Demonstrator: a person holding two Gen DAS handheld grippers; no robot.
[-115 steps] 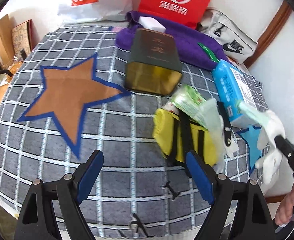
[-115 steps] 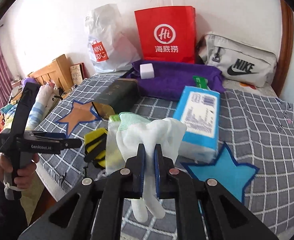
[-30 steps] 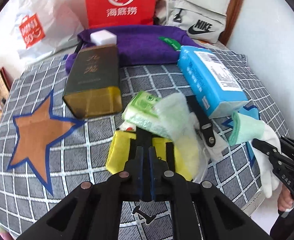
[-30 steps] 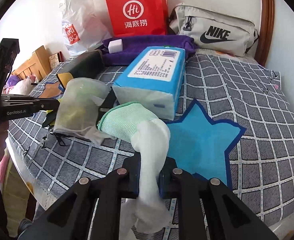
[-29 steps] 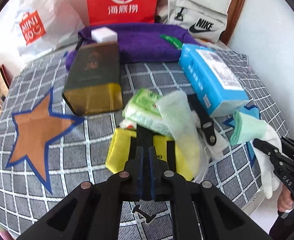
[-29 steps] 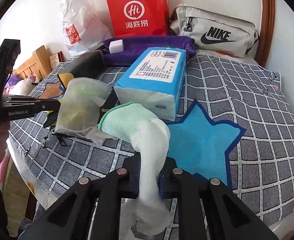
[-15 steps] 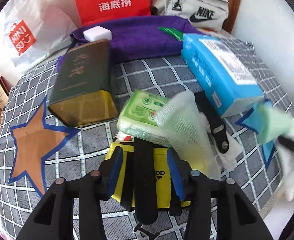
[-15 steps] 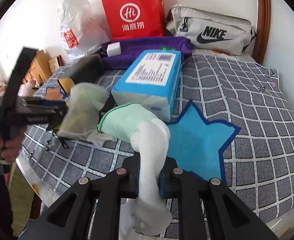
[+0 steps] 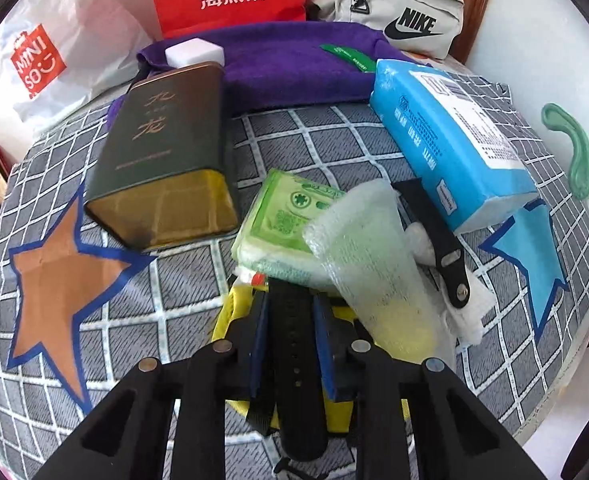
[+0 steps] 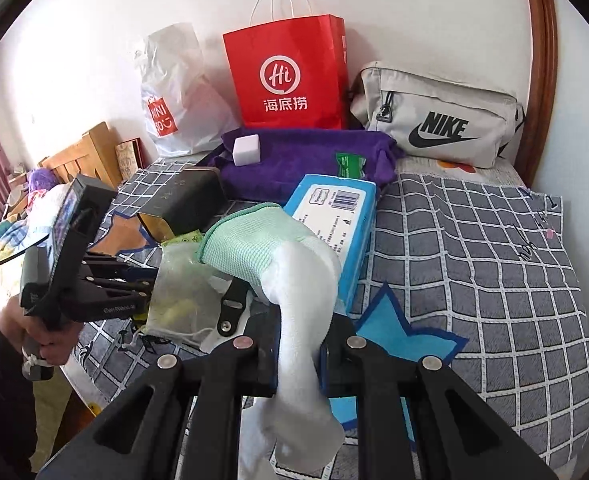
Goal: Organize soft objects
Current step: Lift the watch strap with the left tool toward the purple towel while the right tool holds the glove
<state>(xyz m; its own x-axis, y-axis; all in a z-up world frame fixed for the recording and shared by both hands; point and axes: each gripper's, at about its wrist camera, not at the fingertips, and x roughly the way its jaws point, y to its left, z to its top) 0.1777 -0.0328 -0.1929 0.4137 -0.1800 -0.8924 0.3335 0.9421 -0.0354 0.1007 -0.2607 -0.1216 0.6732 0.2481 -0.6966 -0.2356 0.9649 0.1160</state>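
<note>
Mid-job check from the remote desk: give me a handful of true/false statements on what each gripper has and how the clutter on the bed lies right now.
1. The right gripper is shut on the white glove with the green cuff. True.
2. The left gripper straddles the black strap of the yellow pouch. True; whether the pads press the strap cannot be told.
3. The dark tin stands upright. False: it lies on its side, gold end toward the camera.
4. The white block sits on the blue tissue pack. False: it rests on the purple towel.
5. The green wipes pack lies beside the dark tin. True.
</note>
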